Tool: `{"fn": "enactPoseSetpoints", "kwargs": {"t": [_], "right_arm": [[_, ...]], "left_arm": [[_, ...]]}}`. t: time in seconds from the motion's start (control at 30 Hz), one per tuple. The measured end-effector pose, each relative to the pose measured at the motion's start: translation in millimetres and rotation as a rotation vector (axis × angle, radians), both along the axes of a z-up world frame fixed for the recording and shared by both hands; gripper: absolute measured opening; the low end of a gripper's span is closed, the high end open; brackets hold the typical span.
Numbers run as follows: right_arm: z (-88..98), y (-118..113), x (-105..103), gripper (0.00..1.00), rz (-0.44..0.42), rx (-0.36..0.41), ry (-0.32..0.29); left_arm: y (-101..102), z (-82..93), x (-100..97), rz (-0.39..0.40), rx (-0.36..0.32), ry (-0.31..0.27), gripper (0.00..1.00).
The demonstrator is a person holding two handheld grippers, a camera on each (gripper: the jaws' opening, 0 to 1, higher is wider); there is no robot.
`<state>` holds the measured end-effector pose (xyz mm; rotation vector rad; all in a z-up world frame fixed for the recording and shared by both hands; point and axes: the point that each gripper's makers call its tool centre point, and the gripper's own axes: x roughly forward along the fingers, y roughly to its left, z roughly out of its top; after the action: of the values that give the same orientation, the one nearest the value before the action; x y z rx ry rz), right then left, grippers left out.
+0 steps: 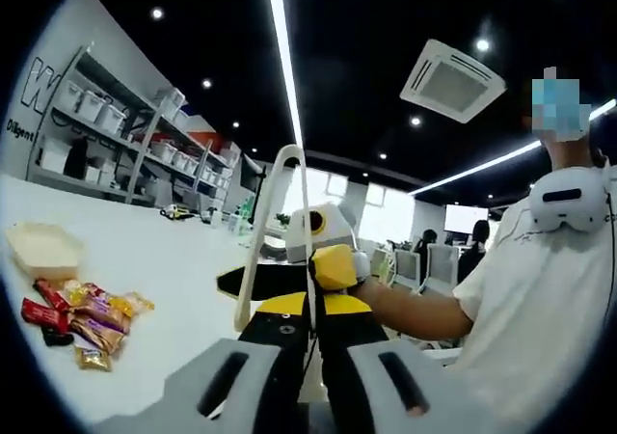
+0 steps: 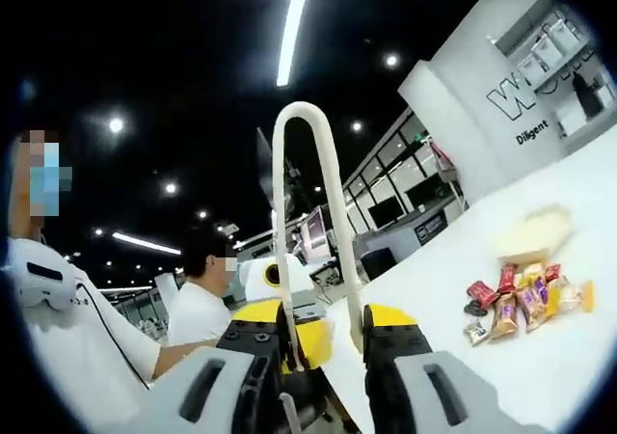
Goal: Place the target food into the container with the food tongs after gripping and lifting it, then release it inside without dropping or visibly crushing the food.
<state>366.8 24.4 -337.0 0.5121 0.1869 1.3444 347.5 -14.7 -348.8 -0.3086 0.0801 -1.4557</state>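
White desk (image 1: 145,251) stretches under a dark ceiling with strip lights. Wrapped snacks (image 1: 85,318) lie in a heap on it, ahead and left of the left gripper (image 1: 310,366), just beside a pale container (image 1: 43,249). The left gripper's jaws are nearly together, gripping one arm of the cream food tongs (image 1: 265,217). The right gripper (image 2: 323,366) is partly open around both arms of the tongs; snacks lie ahead to its right.
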Motion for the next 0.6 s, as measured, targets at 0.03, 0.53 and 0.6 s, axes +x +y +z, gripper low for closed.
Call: {"fn": "enactPoseSetpoints", "kwargs": {"t": [0.03, 0.53, 0.6], "right_arm": [[0.0, 0, 0, 0.27, 0.003, 0.001, 0.007], [-9.1, -2, -1, 0.15, -0.026, -0.06, -0.01], [-9.4, -2, 0, 0.15, -0.035, -0.067, -0.007]], "left_arm": [[0, 0.3, 0.1, -0.002, -0.003, 0.003, 0.02], [-1, -9.7, 3.8, 0.046, 0.013, -0.035, 0.02], [0, -9.8, 5.3, 0.055, 0.016, -0.025, 0.03]]}}
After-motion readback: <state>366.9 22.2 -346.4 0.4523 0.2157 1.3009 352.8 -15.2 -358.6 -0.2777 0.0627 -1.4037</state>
